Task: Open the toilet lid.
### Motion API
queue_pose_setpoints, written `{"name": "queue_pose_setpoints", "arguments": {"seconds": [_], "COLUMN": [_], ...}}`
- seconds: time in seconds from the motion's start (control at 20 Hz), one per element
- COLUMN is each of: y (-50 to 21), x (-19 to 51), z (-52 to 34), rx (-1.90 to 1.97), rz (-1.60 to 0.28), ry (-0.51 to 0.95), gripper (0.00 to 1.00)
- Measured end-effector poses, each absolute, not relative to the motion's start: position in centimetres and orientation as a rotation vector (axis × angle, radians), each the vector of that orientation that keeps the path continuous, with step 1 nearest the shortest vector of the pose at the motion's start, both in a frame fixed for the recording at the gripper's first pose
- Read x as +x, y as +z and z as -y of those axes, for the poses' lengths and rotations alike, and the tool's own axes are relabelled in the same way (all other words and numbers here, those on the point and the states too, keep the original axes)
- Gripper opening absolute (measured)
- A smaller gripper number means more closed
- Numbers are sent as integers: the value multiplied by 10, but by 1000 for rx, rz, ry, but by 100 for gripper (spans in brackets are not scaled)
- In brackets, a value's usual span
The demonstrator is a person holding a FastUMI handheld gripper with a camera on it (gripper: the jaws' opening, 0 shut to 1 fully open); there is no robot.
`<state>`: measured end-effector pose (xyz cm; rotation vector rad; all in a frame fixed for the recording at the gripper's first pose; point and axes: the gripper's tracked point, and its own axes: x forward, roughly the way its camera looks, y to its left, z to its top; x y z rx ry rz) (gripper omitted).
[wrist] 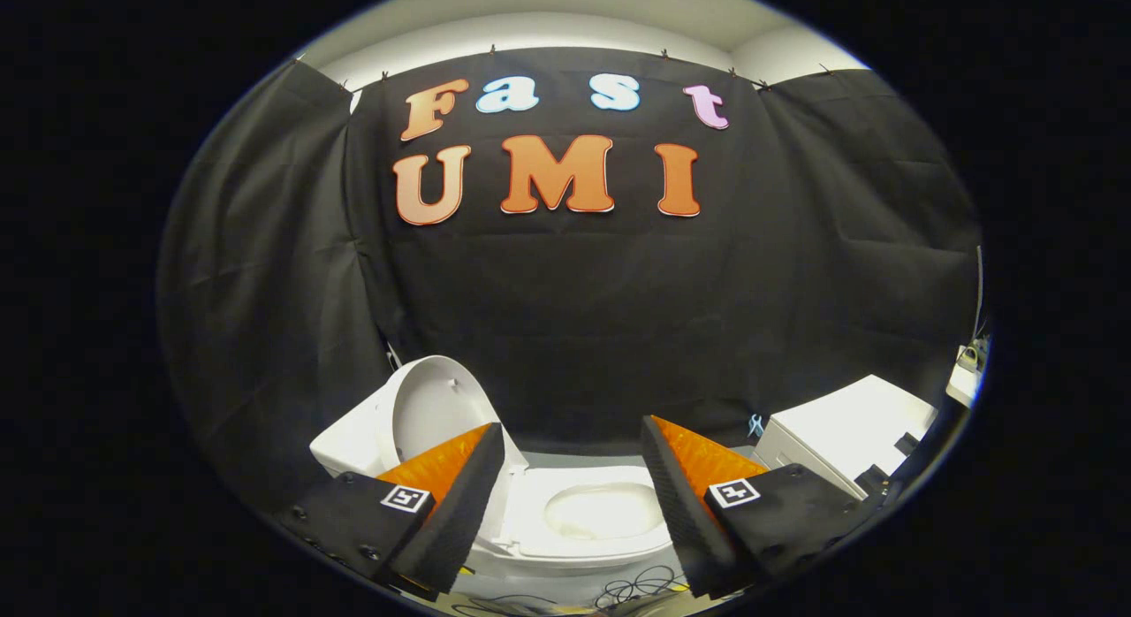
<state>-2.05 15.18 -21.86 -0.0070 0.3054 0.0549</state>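
- Room: a booth walled with black cloth (565, 316) hung in folds on the left, back and right; a pale ceiling strip shows above the cloth.
- Left: the toilet lid (430, 411) stands raised, tilted back toward the left cloth wall, its pale inner face turned to the bowl. It sits just beyond the left finger (459, 498), which hides its lower edge.
- Centre: the toilet (539, 524) is white, with seat down and bowl opening exposed between the two fingers and just ahead of them. Its front rim lies low between the fingertips.
- Claw (570, 511): spread wide apart, nothing held between the fingers, neither finger seen touching the seat or the lid.
- Floor: dark cables (641, 586) lie looped in front of the toilet base, near the right finger (676, 502).
- Right: a white cabinet (848, 427) stands beside the toilet, apart from it, against the right cloth wall.
- Clearance: open air above the bowl up to the back cloth; a narrow gap separates toilet and cabinet.
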Motion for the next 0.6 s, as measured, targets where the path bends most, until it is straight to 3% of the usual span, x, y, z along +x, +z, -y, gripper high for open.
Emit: {"name": "queue_pose_setpoints", "arguments": {"seconds": [0.6], "y": [-192], "x": [-27], "z": [-116], "rx": [21], "rz": [-249], "ry": [16], "gripper": [99]}}
